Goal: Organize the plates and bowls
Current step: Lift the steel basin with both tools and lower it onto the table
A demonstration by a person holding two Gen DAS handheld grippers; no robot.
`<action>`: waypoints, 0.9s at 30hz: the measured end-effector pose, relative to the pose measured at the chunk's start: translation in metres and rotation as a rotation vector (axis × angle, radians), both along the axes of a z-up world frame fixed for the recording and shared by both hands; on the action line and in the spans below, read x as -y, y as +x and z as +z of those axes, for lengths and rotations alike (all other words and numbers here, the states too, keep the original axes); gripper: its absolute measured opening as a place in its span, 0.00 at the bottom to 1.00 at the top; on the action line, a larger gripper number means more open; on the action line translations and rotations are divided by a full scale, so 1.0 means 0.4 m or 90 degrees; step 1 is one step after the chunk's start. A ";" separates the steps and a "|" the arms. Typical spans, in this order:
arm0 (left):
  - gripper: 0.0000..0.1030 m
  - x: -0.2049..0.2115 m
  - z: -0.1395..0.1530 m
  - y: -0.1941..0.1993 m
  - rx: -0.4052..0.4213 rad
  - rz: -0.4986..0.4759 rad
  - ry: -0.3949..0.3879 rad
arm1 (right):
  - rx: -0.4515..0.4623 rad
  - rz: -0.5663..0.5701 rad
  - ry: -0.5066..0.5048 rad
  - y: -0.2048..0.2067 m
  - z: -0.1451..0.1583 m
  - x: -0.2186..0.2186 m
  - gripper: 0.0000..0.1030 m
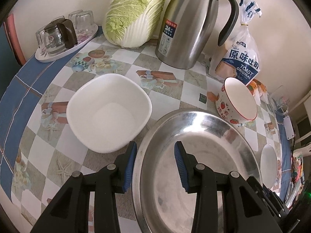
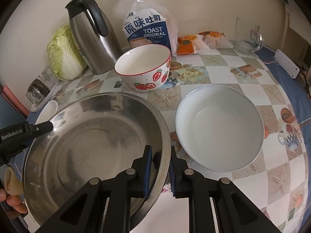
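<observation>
Both wrist cameras look steeply down, close over the desk [image 1: 58, 155], toward the wall, from opposite sides of the steel basin [image 1: 204, 155] both views share.

silver steel basin [image 2: 93, 136], strawberry-patterned bowl [image 2: 147, 77], white square dish [image 1: 108, 112].

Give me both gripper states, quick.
Left gripper: straddles the steel basin's rim; grip cannot be told.
Right gripper: shut on the steel basin's opposite rim.

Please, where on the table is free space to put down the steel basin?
Bare cloth lies between the square white dish and the cabbage, and nearer than the round white plate. Around the flask, toast bag and strawberry bowl it is crowded.
</observation>
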State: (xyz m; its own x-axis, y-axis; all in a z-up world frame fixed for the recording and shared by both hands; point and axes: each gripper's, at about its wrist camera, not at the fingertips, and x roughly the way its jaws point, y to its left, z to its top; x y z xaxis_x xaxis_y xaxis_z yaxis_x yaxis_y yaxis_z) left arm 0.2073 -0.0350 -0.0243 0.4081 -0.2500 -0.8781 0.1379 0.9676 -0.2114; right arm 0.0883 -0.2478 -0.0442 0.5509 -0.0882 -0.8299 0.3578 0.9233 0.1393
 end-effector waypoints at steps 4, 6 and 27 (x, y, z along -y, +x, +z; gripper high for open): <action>0.39 0.001 -0.015 0.005 -0.011 0.000 0.001 | 0.001 -0.006 -0.001 0.004 -0.001 0.005 0.17; 0.39 0.000 -0.021 0.007 -0.013 0.000 0.000 | 0.003 -0.008 0.001 0.006 -0.003 0.008 0.17; 0.41 -0.004 -0.073 0.009 -0.045 -0.005 -0.002 | -0.001 -0.010 0.004 0.011 -0.019 0.011 0.19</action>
